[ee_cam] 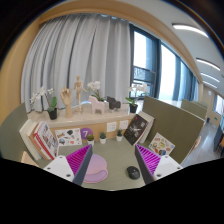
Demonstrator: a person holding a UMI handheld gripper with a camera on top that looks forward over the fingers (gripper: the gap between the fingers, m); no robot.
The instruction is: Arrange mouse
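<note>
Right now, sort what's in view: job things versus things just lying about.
Job: mouse, just ahead of the right finger; tool, open and empty.
Lying about: purple disc between the fingers, orchid pots, books, picture cards.

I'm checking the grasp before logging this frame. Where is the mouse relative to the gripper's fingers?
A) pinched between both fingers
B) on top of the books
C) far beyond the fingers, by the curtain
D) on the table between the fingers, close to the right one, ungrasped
D: the mouse lies on the table inside the open gripper, beside the right finger's pad, with a gap to the left one.
</note>
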